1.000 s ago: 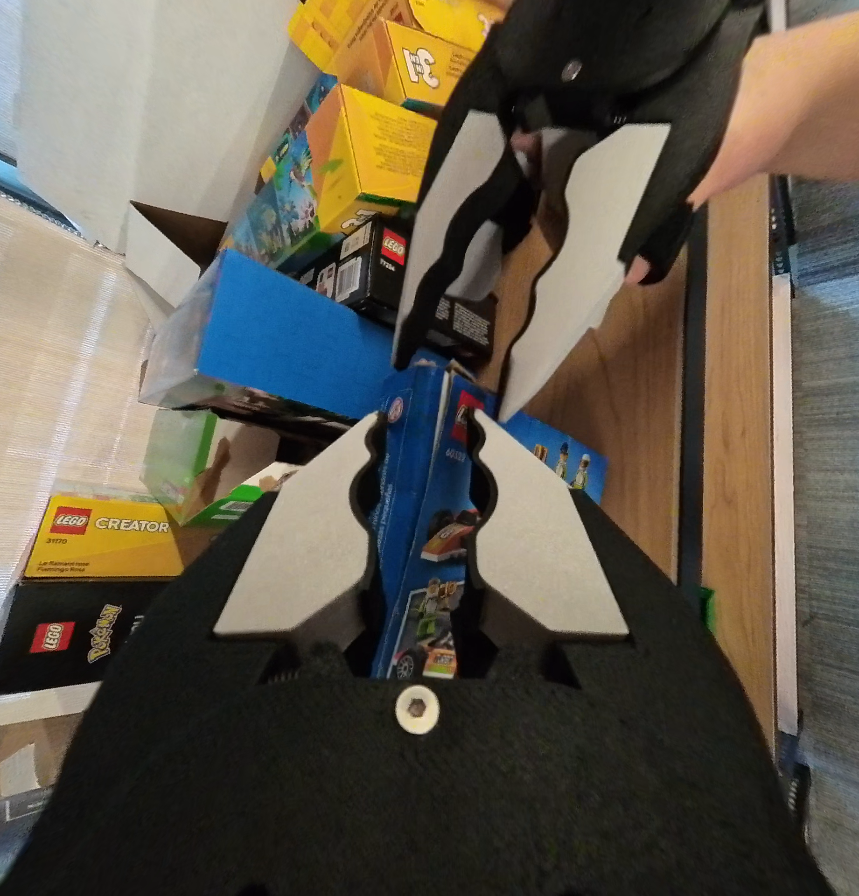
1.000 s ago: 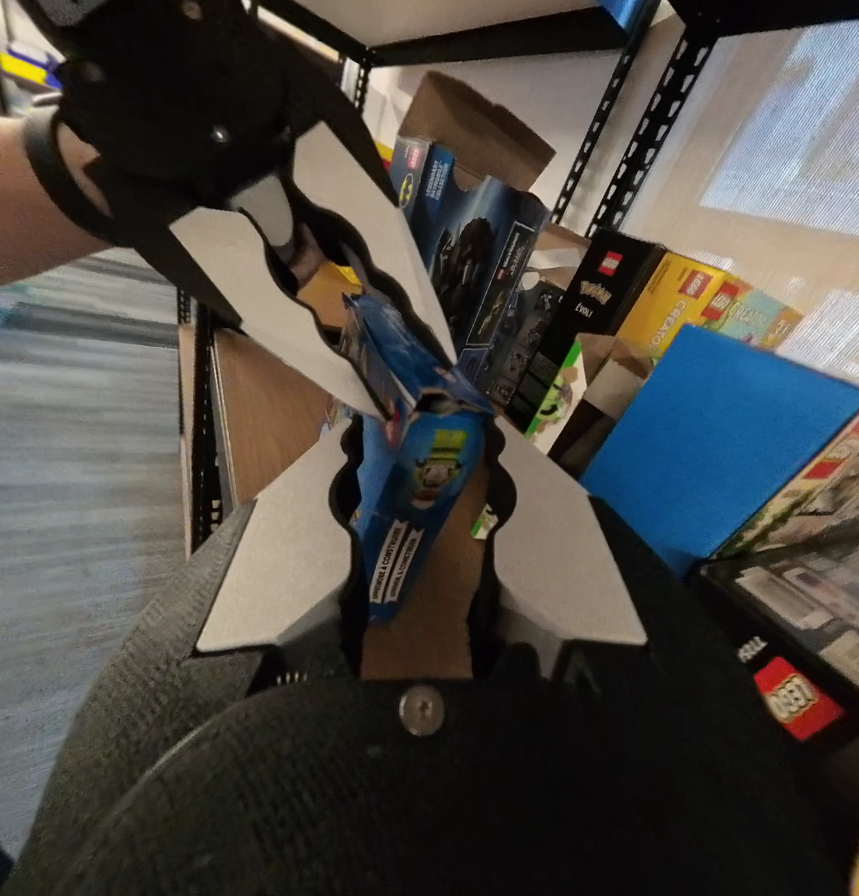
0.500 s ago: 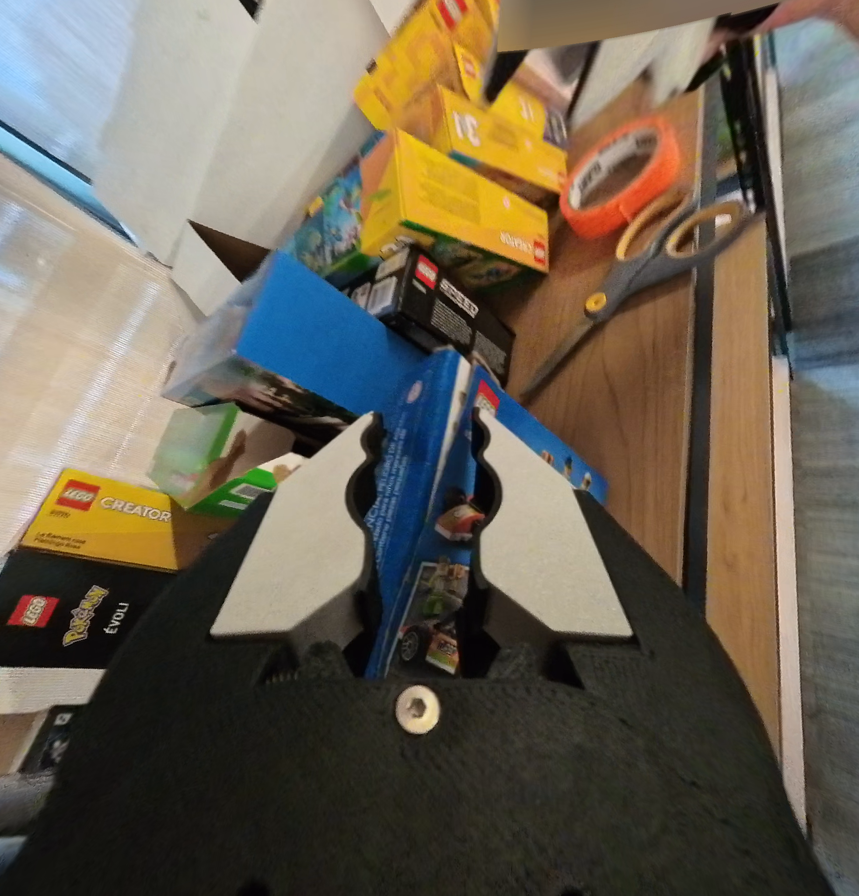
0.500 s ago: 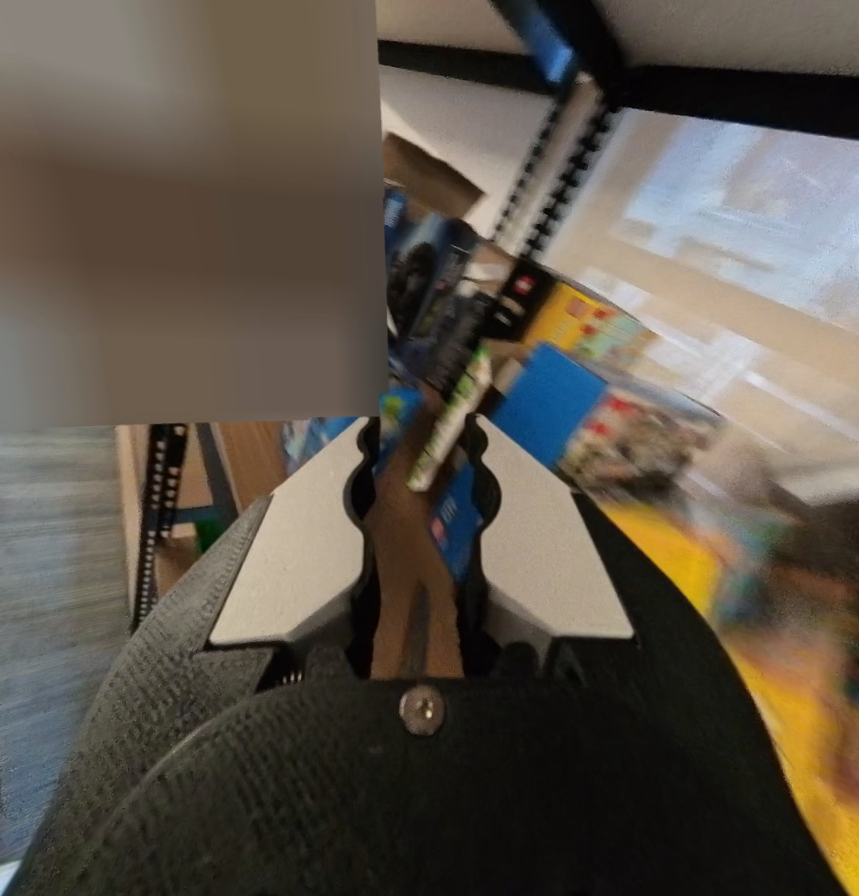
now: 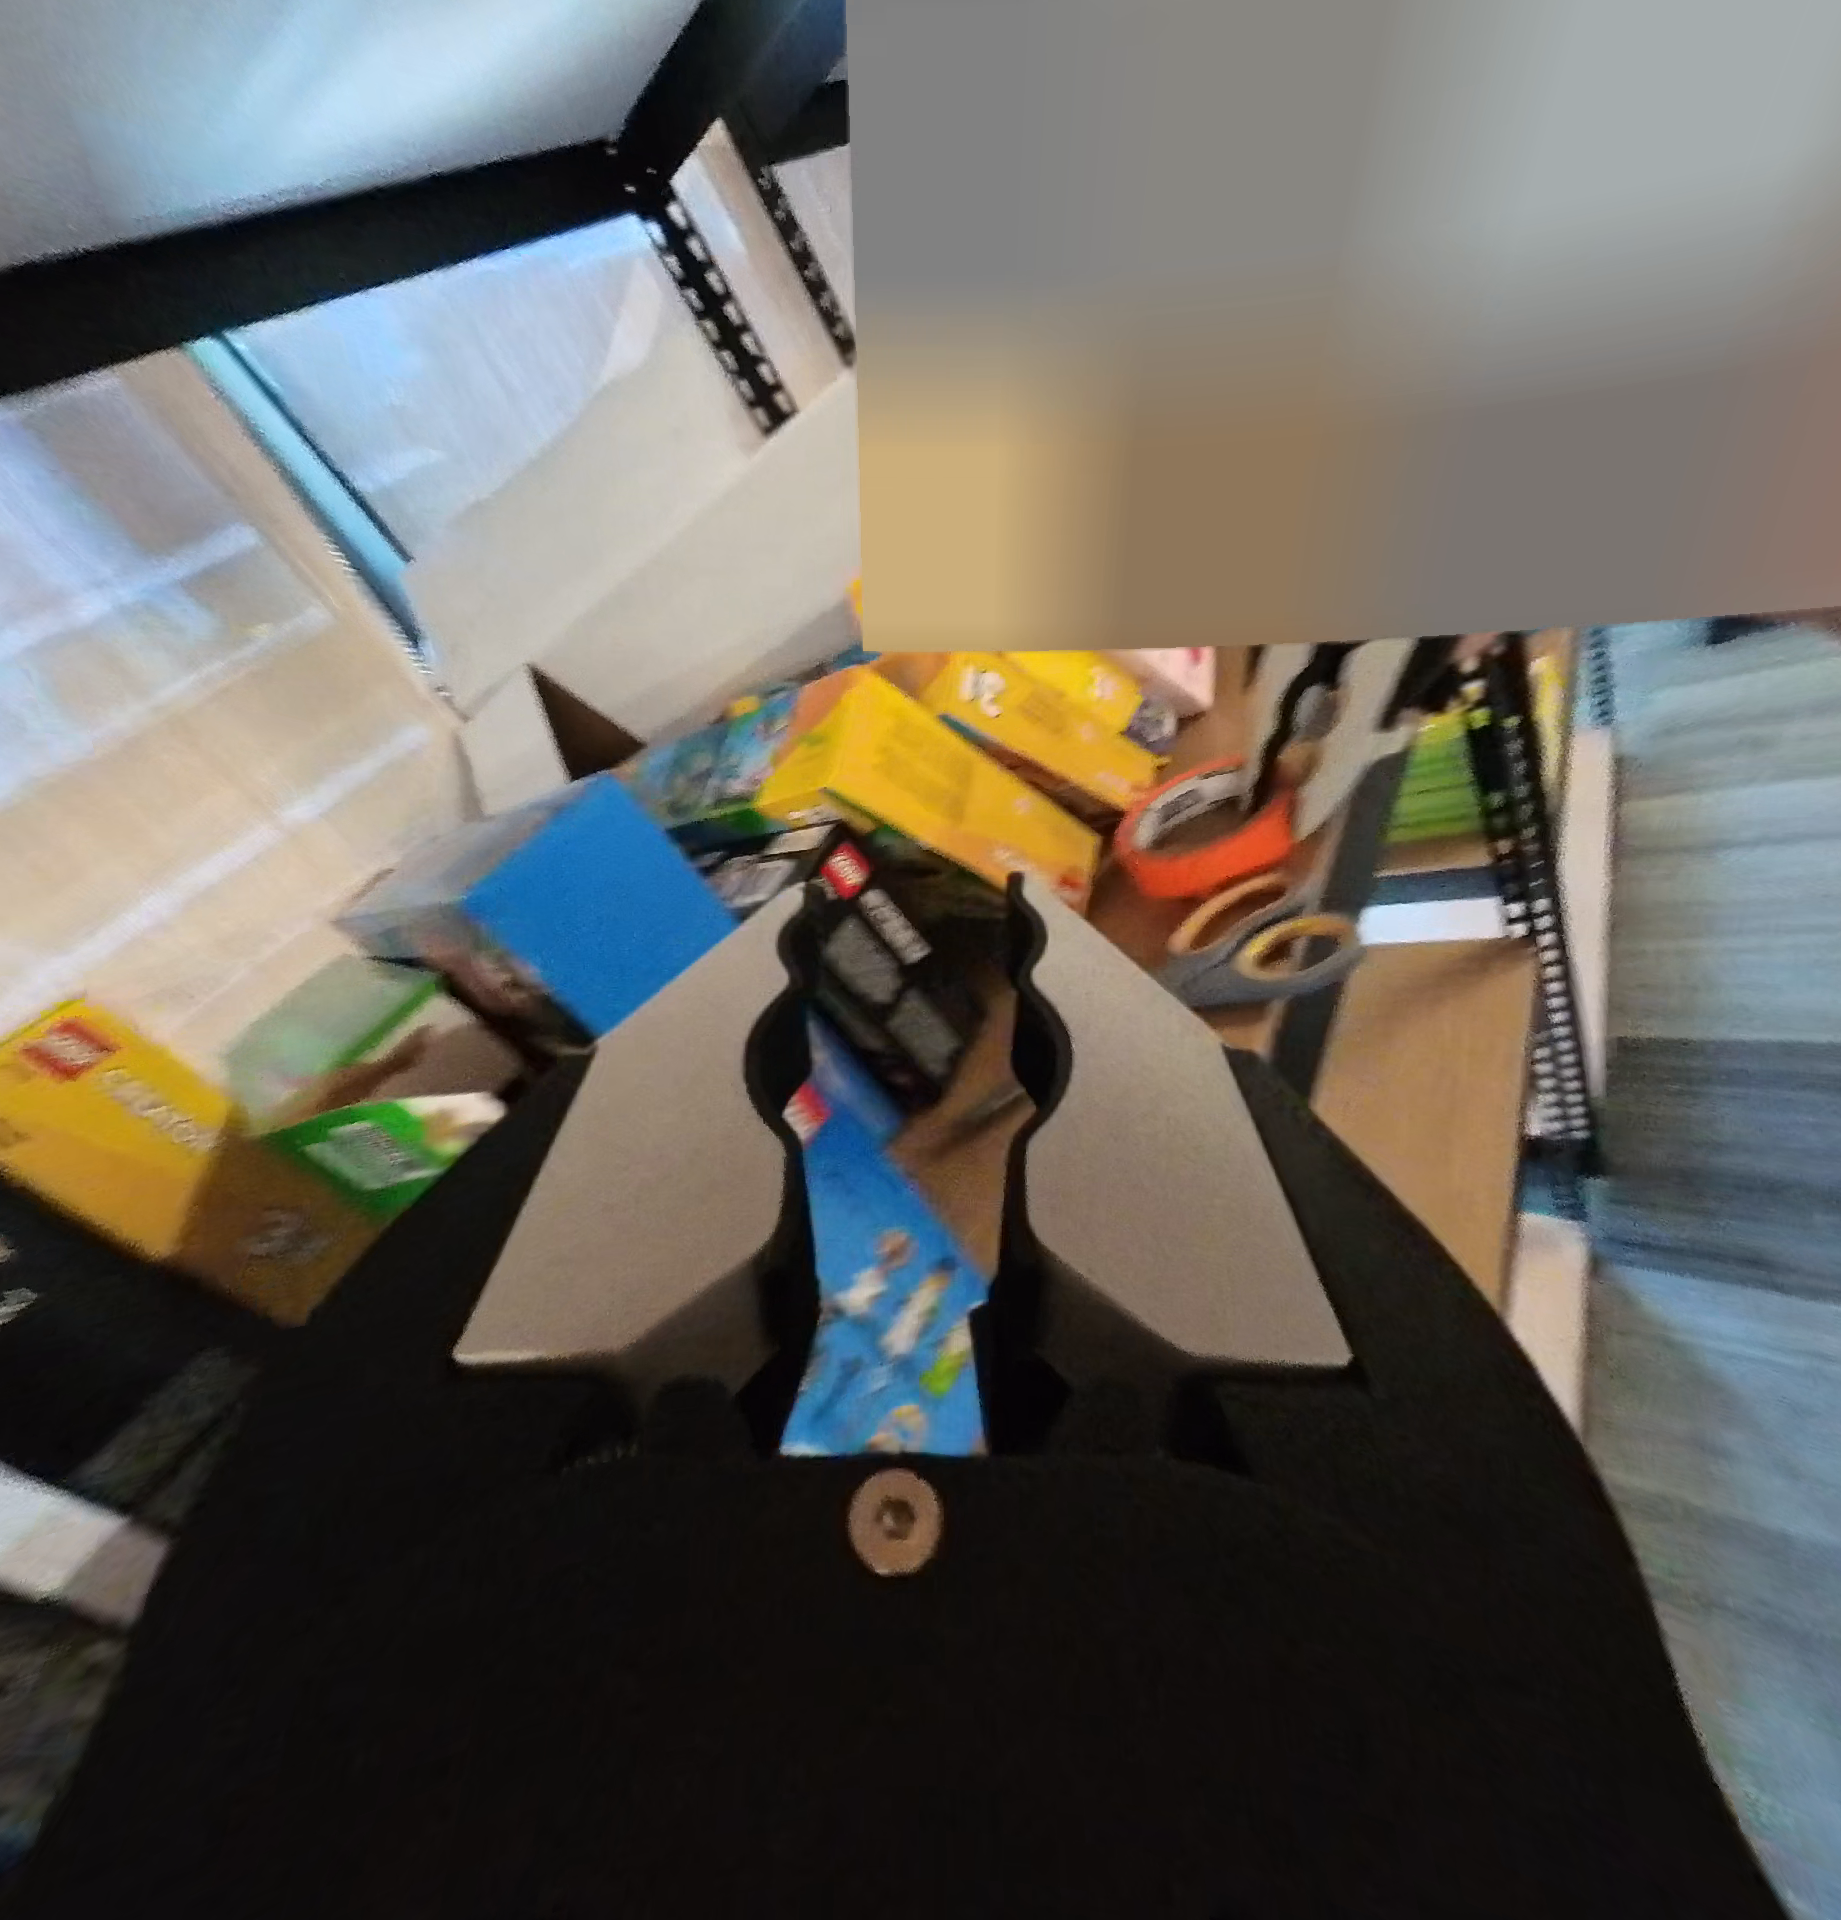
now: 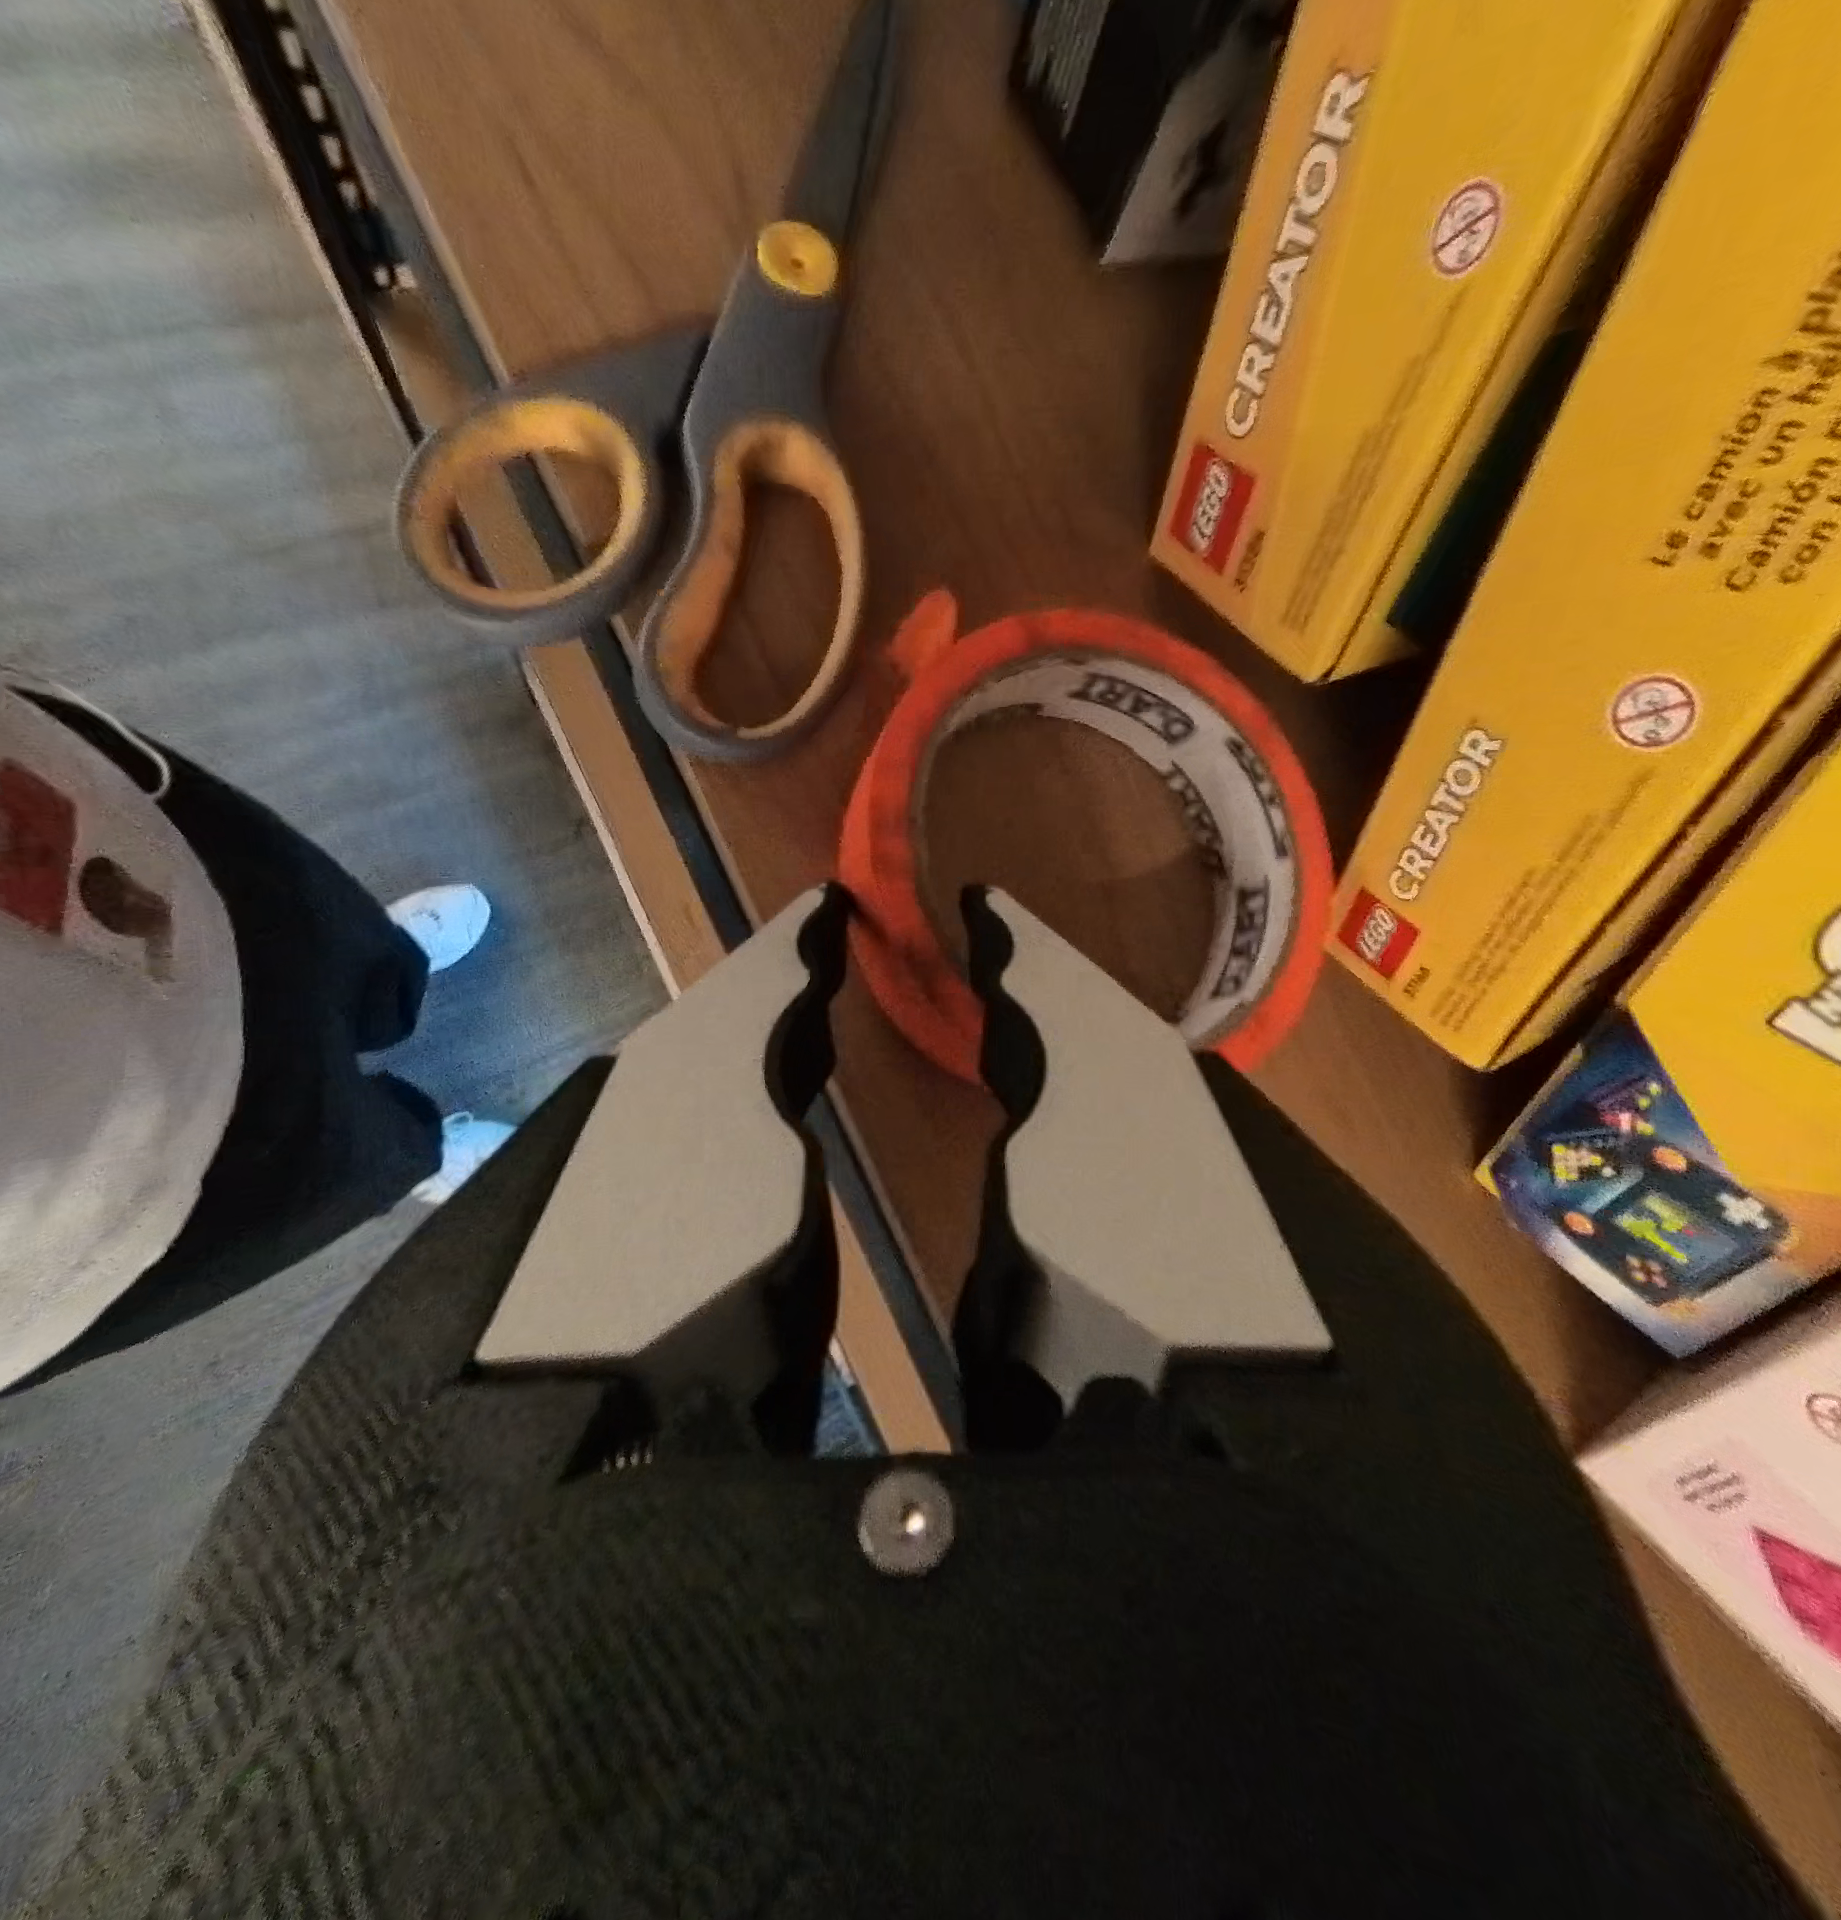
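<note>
Change since a second ago: the left hand-held gripper (image 5: 905, 914) no longer clamps the blue box (image 5: 874, 1299); its fingers stand apart and empty, and the box appears to lie flat on the wooden shelf (image 6: 604, 125) below the gap, near side; motion blur, so contact cannot be ruled out fully. The right hand-held gripper (image 6: 903, 899) has left the box and swung right to the orange tape roll (image 6: 1280, 831); one finger sits inside the ring, the other outside, the near wall of the roll between them; whether it has clamped, cannot tell. Just left of the roll, scissors (image 6: 750, 436), grey with yellow-lined handles, one loop over the shelf edge. Count in the right wrist view: tape roll 1; scissors 1; yellow boxes (image 6: 1342, 343) 3, far right.
</note>
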`<state>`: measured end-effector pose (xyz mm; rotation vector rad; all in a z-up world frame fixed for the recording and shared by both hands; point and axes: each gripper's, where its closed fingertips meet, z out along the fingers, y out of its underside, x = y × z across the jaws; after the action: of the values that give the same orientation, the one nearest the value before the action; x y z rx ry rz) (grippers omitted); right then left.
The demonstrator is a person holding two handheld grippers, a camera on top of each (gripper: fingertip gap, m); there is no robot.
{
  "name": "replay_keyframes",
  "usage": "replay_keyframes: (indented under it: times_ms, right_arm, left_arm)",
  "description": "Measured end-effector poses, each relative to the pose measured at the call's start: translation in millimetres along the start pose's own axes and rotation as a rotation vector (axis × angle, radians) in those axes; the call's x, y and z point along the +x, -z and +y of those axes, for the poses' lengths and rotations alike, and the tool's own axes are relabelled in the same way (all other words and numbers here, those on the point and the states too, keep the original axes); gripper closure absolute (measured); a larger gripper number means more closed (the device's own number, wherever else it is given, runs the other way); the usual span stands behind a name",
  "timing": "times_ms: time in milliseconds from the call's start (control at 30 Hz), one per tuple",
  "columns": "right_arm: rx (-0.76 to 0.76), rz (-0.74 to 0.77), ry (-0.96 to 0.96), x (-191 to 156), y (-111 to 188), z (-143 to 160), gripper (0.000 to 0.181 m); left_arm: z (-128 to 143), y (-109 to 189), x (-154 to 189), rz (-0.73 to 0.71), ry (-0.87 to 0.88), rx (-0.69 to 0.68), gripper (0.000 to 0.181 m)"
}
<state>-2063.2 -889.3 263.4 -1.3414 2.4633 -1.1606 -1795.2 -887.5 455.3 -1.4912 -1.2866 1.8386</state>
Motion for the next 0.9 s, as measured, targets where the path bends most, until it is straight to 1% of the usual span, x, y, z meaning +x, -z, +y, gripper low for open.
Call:
replay_keyframes:
  times_ms: [67,100,133,167,200,267,333,400,467,533,567,633,667,800,900]
  right_arm:
    - [-0.061,0.009,-0.037,5,7,7,0.166]
    - [-0.052,0.022,-0.048,6,14,7,0.170]
    - [-0.008,0.040,-0.050,3,24,3,0.170]
    - [0.065,0.024,-0.048,-7,35,-5,0.170]
    - [0.157,0.004,-0.037,-20,46,-17,0.171]
    - [0.318,-0.008,0.024,-46,67,-44,0.172]
    - [0.420,-0.009,0.092,-66,81,-66,0.172]
    - [0.484,-0.056,0.149,-86,86,-80,0.172]
    - [0.514,-0.110,0.172,-98,85,-87,0.172]
    - [0.531,-0.138,0.187,-103,82,-89,0.172]
    - [0.536,-0.147,0.192,-103,80,-90,0.172]
    - [0.558,-0.177,0.185,-105,77,-92,0.172]
    - [0.571,-0.190,0.172,-104,74,-93,0.172]
    - [0.638,-0.269,0.142,-110,66,-105,0.172]
    - [0.693,-0.351,0.043,-116,56,-122,0.172]
  left_arm:
    - [-4,-15,33,0.041,0.076,0.017,0.149]
    - [-4,-26,50,0.061,0.127,0.029,0.149]
    - [-4,-38,65,0.078,0.173,0.039,0.148]
    - [-2,-52,79,0.092,0.210,0.044,0.147]
    - [0,-68,92,0.116,0.253,0.050,0.150]
    - [1,-98,119,0.219,0.354,0.058,0.152]
    - [2,-122,133,0.303,0.411,0.043,0.158]
    - [-1,-133,137,0.347,0.424,0.035,0.158]
    - [-5,-137,138,0.374,0.415,0.025,0.159]
    - [-3,-138,139,0.377,0.387,-0.017,0.160]
    - [-1,-137,138,0.368,0.366,-0.033,0.163]
    - [-1,-132,140,0.375,0.334,-0.040,0.181]
    - [-1,-129,142,0.388,0.323,-0.045,0.181]
    - [5,-118,134,0.342,0.290,-0.108,0.181]
    - [8,-103,122,0.301,0.242,-0.171,0.181]
